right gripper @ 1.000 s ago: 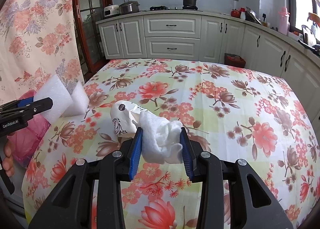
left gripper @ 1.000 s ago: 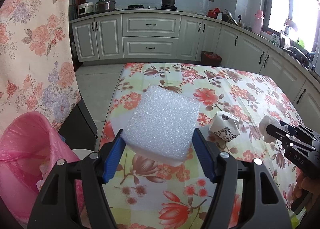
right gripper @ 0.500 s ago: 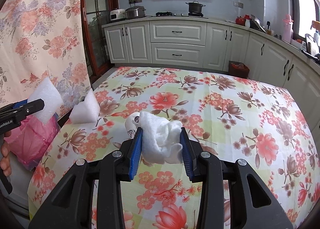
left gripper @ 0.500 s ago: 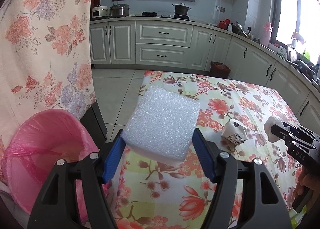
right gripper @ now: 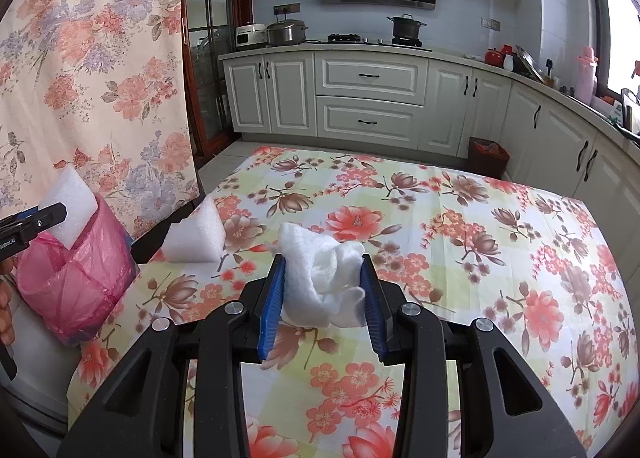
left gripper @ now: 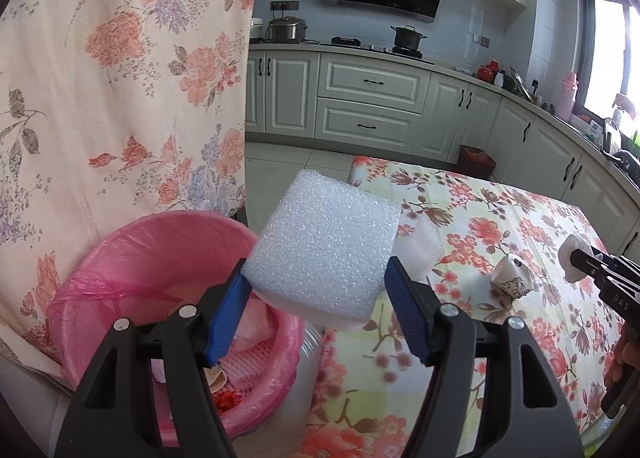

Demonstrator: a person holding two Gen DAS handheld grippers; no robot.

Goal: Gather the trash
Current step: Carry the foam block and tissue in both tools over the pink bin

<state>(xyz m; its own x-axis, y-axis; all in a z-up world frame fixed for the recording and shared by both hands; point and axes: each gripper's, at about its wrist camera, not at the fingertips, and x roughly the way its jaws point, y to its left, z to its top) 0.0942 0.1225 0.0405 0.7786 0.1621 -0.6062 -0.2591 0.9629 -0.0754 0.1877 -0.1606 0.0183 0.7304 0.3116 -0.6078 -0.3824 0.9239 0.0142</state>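
The tabletop (right gripper: 460,217) still carries one foam wedge (right gripper: 196,238) and a crumpled cup (left gripper: 512,278). My pink-lined bin (left gripper: 132,258) sits beside it. My left hand-held gripper (left gripper: 318,306) clamps a foam block (left gripper: 324,246) near the rim; I should centre it over the opening before releasing. My right hand-held gripper (right gripper: 322,298) pinches a tissue wad (right gripper: 320,274) above the cloth.

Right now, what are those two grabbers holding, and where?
Left gripper clamps a white foam block by its side edges; right gripper squeezes a crumpled white tissue across its middle.
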